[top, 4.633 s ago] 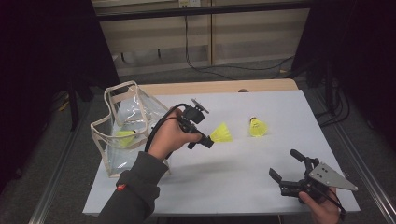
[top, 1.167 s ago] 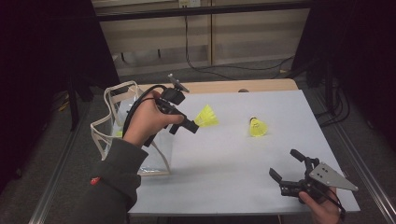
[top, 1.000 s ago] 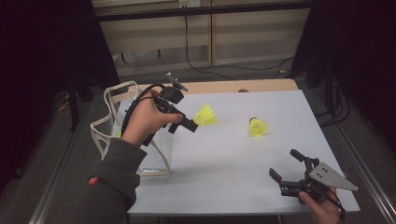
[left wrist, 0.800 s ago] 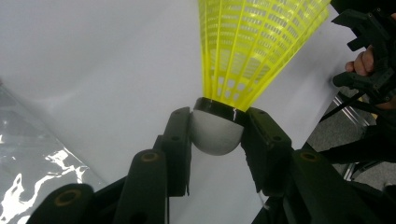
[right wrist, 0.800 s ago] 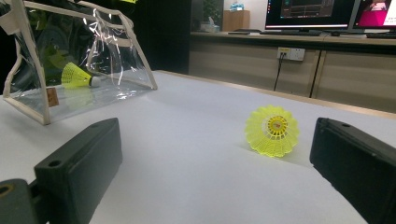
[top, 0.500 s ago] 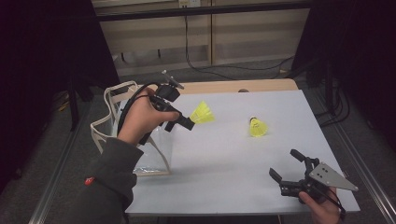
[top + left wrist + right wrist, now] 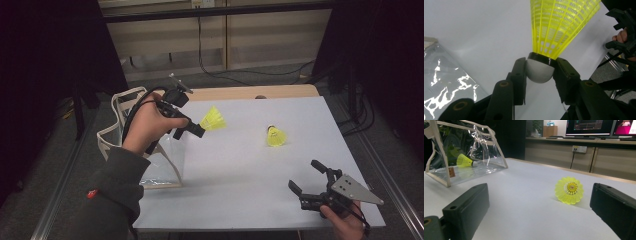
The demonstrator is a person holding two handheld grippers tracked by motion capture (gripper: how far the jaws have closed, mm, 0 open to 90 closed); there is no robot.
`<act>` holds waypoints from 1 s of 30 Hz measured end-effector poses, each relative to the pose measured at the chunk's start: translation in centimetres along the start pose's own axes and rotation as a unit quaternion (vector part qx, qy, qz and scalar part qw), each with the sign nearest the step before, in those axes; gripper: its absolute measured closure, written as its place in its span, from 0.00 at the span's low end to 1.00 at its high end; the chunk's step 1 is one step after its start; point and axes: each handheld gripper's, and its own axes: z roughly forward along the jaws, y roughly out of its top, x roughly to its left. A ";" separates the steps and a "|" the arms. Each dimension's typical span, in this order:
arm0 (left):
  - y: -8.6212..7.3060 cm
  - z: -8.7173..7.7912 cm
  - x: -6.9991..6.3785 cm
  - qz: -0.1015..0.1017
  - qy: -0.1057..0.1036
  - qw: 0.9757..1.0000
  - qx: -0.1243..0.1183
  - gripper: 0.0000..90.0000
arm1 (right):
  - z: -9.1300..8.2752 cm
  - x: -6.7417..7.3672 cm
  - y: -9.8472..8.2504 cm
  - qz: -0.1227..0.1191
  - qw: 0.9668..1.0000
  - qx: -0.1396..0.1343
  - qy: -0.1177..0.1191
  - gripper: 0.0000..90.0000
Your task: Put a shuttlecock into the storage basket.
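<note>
White table (image 7: 240, 165): left claw (image 7: 199, 129) clamps yellow shuttlecock (image 7: 214, 119) beside clear bag (image 7: 165, 162).

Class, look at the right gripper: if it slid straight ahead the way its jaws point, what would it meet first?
Probably the yellow shuttlecock lying on the white table, right of centre between the open jaws of the right gripper. Depth is hard to judge; it might slip past.

No text seems readable, even on the distant monitors (image 7: 589, 127)

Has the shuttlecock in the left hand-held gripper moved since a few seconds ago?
Yes. The held shuttlecock has been carried left and toward the table's far side, nearer the clear bag and farther from the other shuttlecock.
</note>
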 end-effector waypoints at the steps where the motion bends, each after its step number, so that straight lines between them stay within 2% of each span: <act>1: 0.0 -0.1 0.1 0.000 0.001 1.000 0.000 0.70 | 0.0 0.0 0.0 0.000 1.000 0.000 0.000 0.02; 10: -0.3 -0.8 0.6 -0.012 0.006 1.000 -0.010 0.70 | 0.0 0.0 0.0 0.001 1.000 -0.001 -0.001 0.02; 30: -0.6 -2.1 1.5 -0.019 0.017 1.000 -0.015 0.70 | 0.1 0.1 0.0 0.002 1.000 -0.001 0.001 0.02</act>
